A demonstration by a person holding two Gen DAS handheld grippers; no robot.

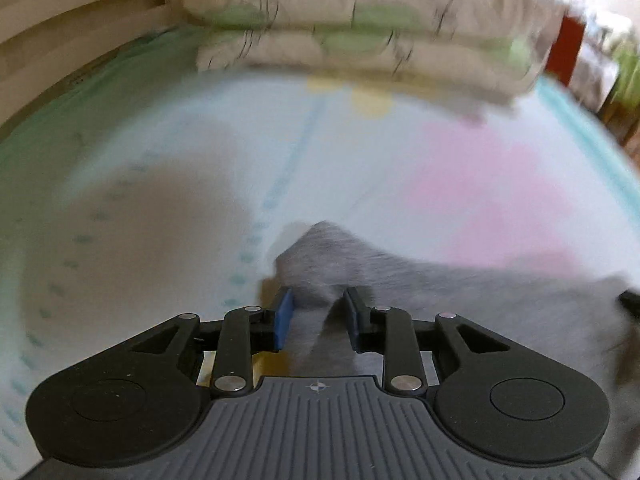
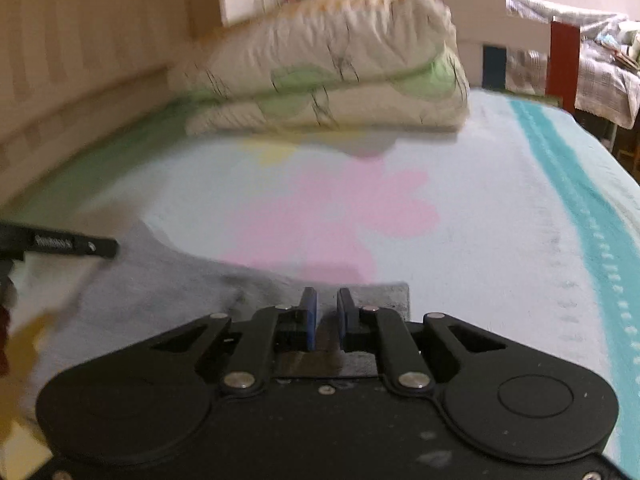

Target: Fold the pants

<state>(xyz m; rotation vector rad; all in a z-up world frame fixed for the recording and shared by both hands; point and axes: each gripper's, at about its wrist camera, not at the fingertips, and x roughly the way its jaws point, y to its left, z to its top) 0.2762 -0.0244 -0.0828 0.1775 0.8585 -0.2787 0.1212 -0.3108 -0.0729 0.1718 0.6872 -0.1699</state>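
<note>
Grey pants (image 1: 460,300) lie on a pale bed sheet with pink and yellow flower shapes. My left gripper (image 1: 318,312) has its jaws partly closed around a raised corner of the grey fabric. In the right wrist view the pants (image 2: 160,292) stretch to the left, and my right gripper (image 2: 326,316) has its jaws nearly closed over another corner of the cloth (image 2: 392,300). The left gripper's body (image 2: 60,244) shows at the left edge of that view. Both views are blurred by motion.
A folded cream quilt with green patches (image 1: 360,28) (image 2: 340,76) lies at the far end of the bed. A wooden bed frame (image 1: 80,20) runs along the left. A teal stripe (image 2: 580,200) marks the right side of the sheet.
</note>
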